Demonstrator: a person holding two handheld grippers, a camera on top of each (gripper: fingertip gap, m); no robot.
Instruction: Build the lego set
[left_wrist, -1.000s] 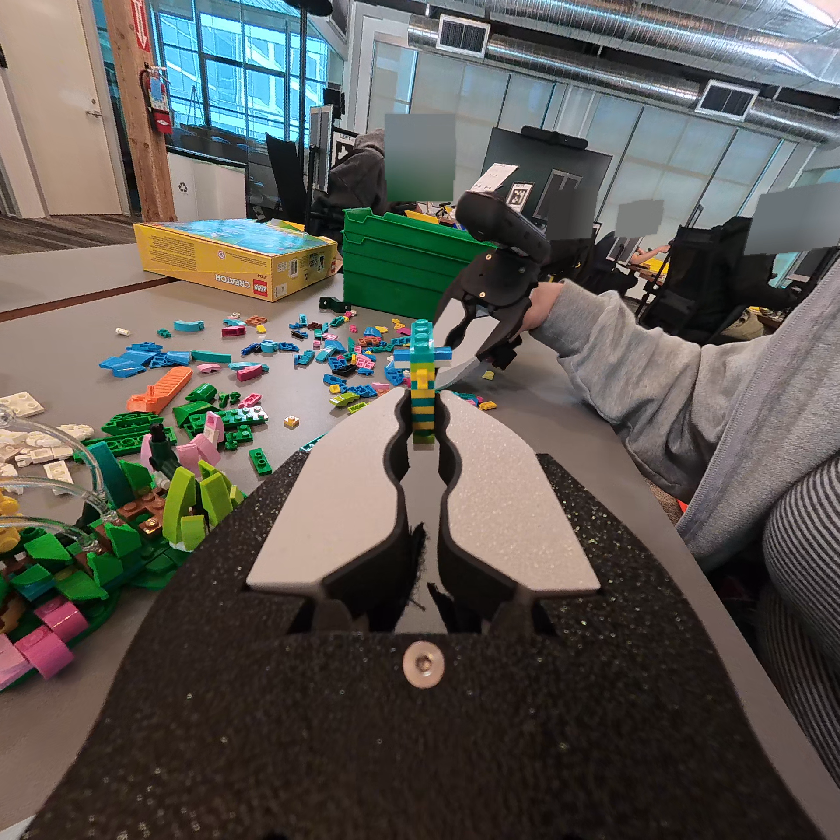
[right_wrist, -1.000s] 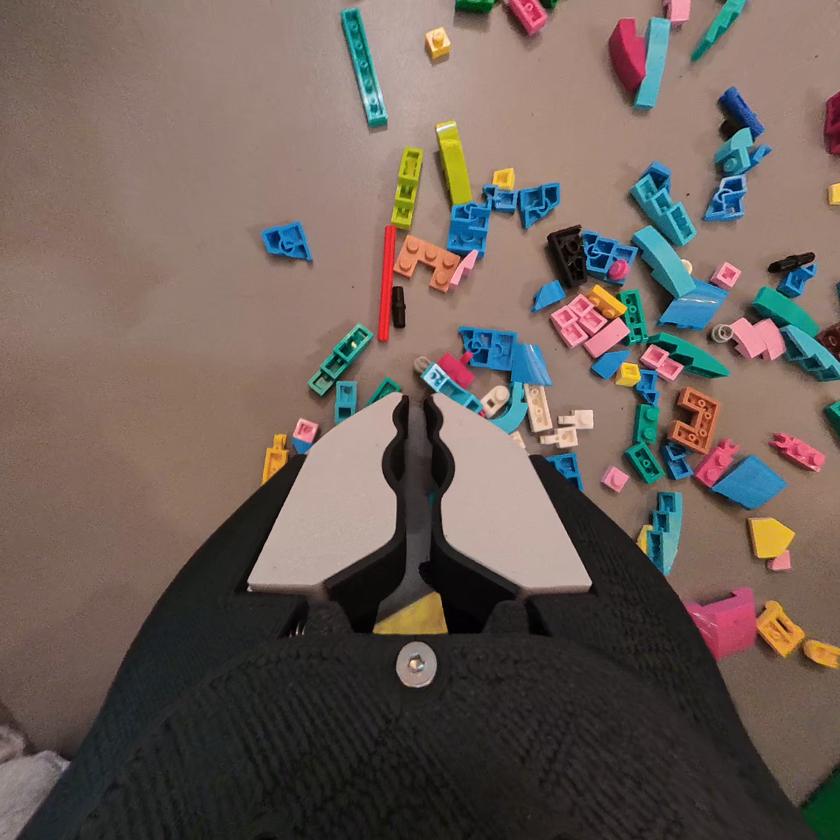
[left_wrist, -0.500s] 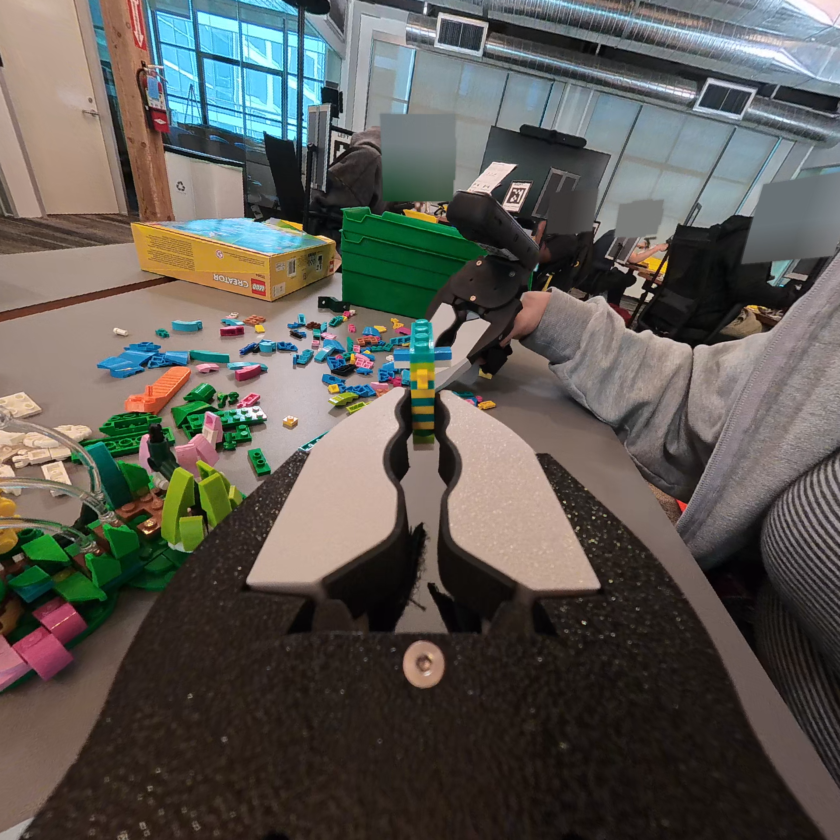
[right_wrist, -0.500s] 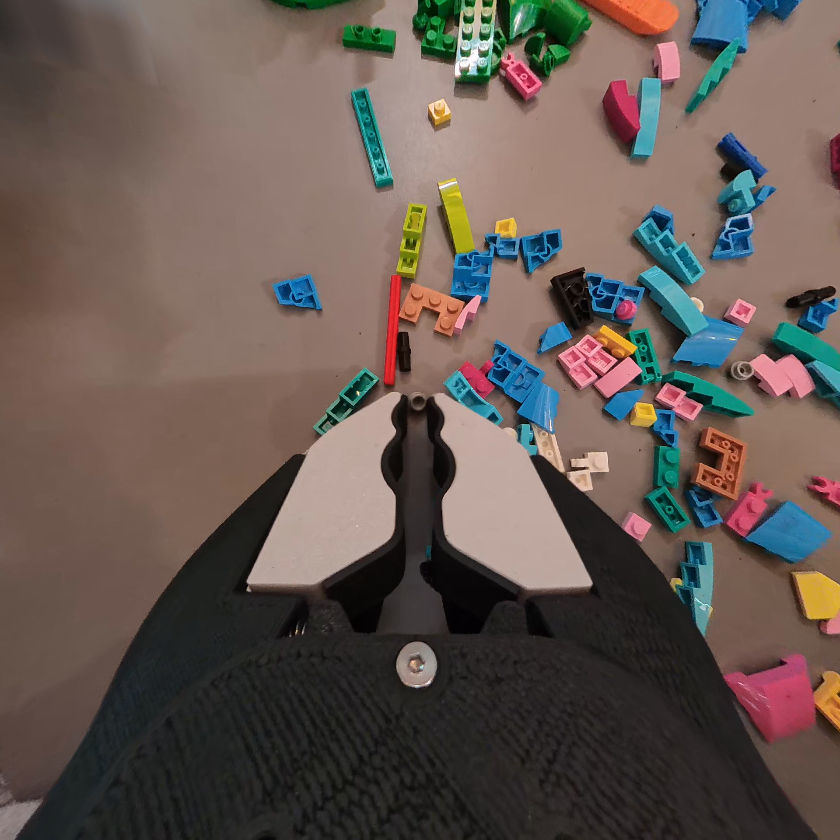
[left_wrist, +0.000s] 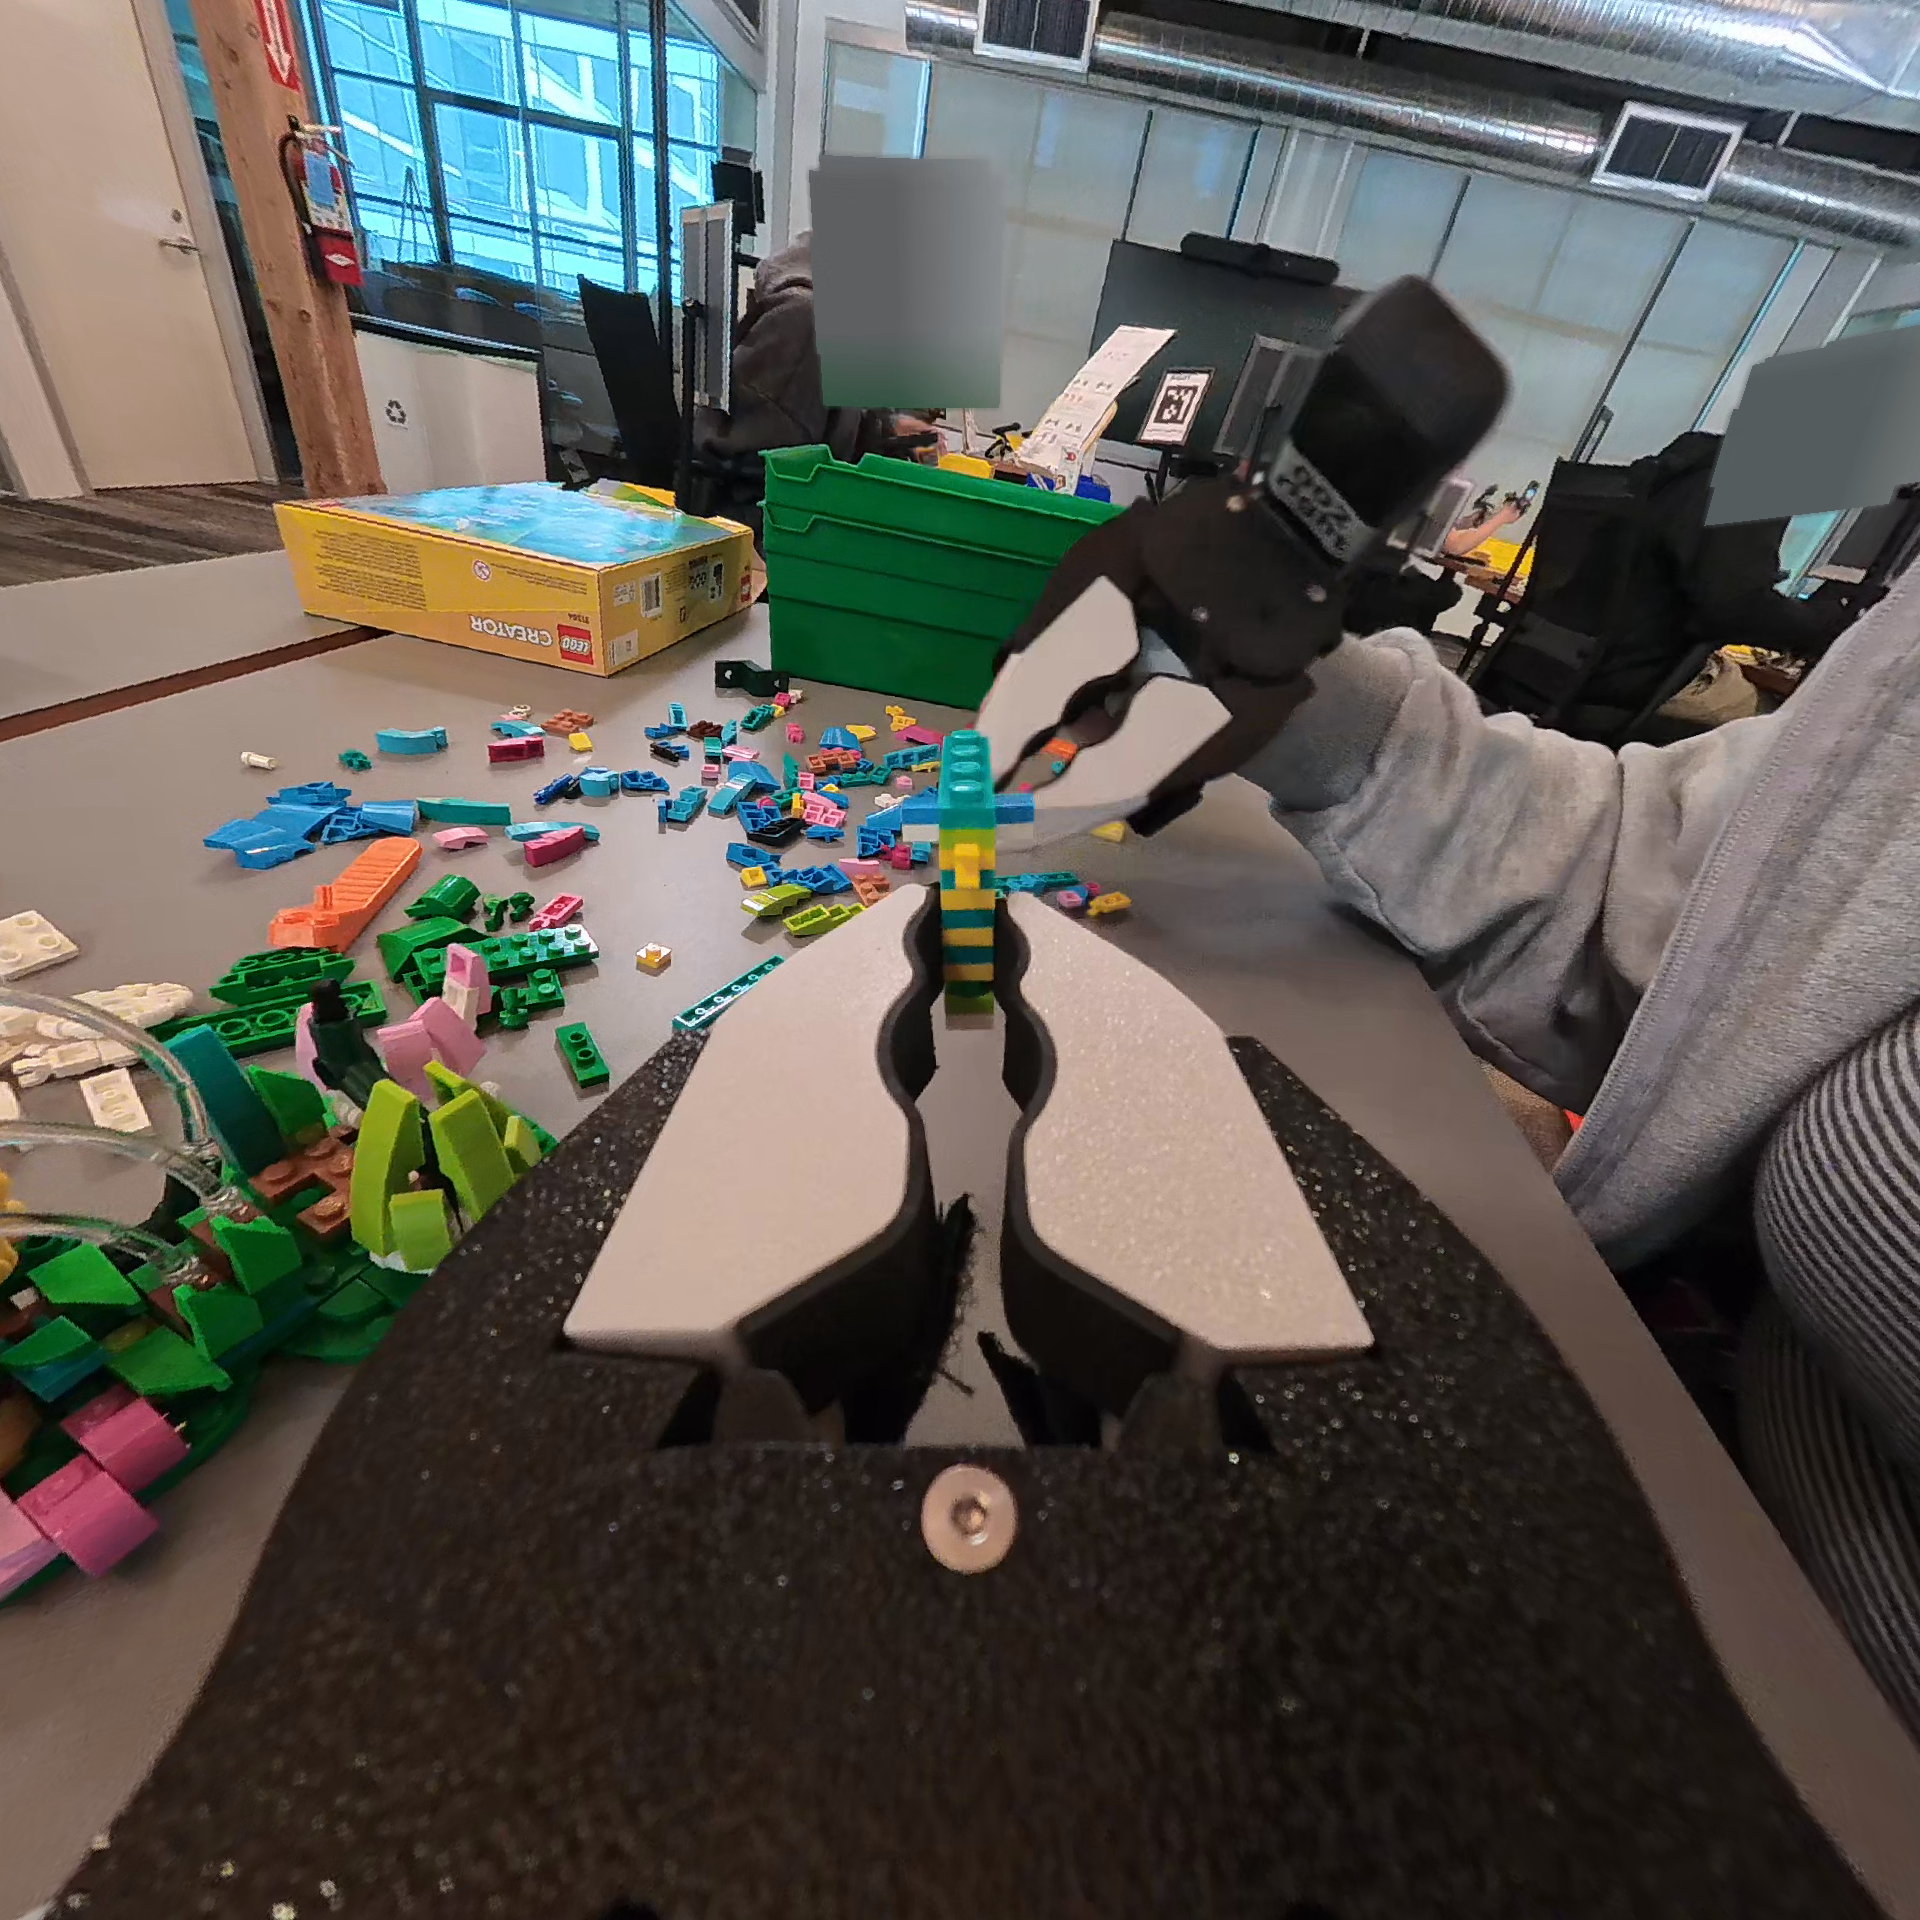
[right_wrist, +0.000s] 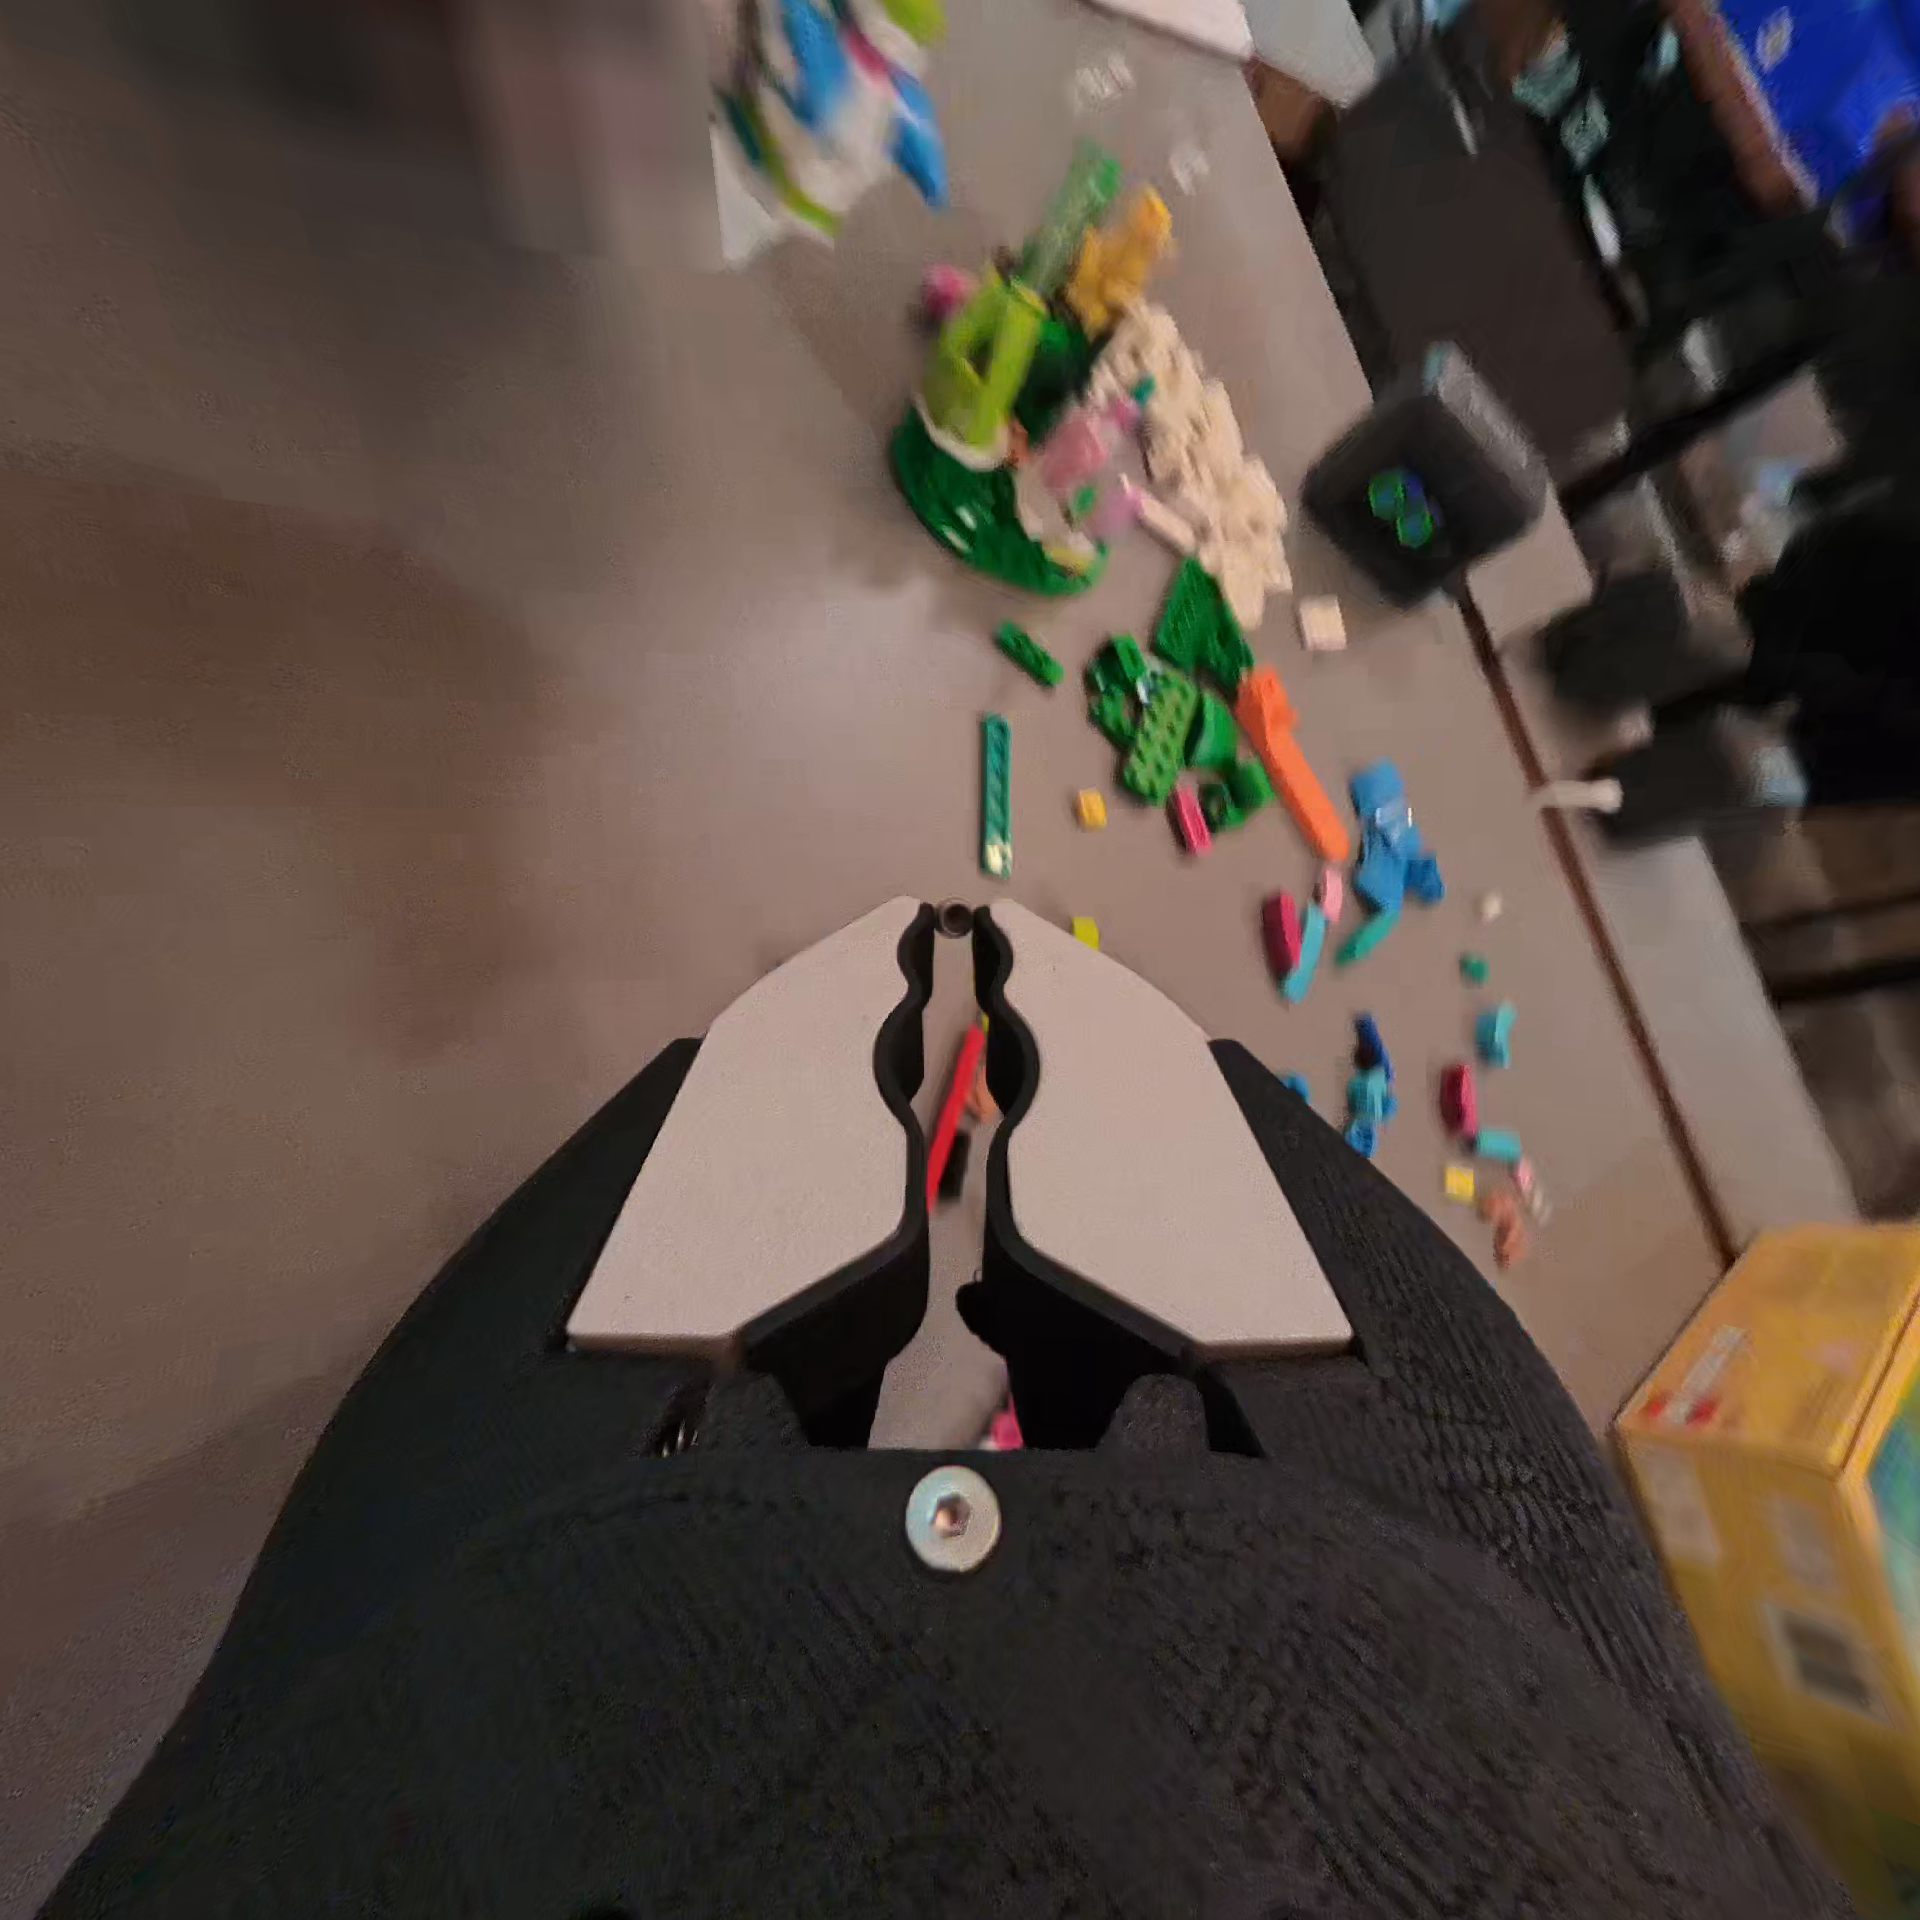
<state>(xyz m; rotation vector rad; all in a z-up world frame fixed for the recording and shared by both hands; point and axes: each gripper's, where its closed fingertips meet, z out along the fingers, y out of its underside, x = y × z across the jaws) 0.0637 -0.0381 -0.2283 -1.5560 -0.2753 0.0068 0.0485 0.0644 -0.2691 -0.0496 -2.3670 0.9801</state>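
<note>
Clamped between the fingers of the left gripper (left_wrist: 968, 951) stands a small striped lego stack (left_wrist: 968, 883), upright, its lower yellow-and-teal bands pinched at the fingertips and its teal top and blue crosspiece rising clear above them. Close behind that top, the right gripper (left_wrist: 1023, 774) hangs in the air over the table (left_wrist: 187, 1704), tilted down toward the stack; in its own view (right_wrist: 954, 918) the two fingers are drawn nearly together on a tiny dark round piece (right_wrist: 953, 917) caught at the very tips. A grey sleeve (left_wrist: 1538, 852) runs from that gripper to the table's right edge.

Below and beyond the stack, loose lego pieces (left_wrist: 727, 790) in blue, pink, teal and orange are scattered across the middle of the table. Toward the left edge lie an orange brick separator (left_wrist: 348, 894) and a cluster of green plates (left_wrist: 499, 951), and at the near left edge sits a partly built green model (left_wrist: 260, 1226) with lime leaves, pink parts and clear curved pieces. Farther back, a yellow box (left_wrist: 520, 571) lies flat, and just to its right a green bin (left_wrist: 904, 582) stands near the far edge. The right wrist view is blurred; it shows the same model (right_wrist: 987, 436), separator (right_wrist: 1294, 764) and box (right_wrist: 1787, 1455) only roughly.
</note>
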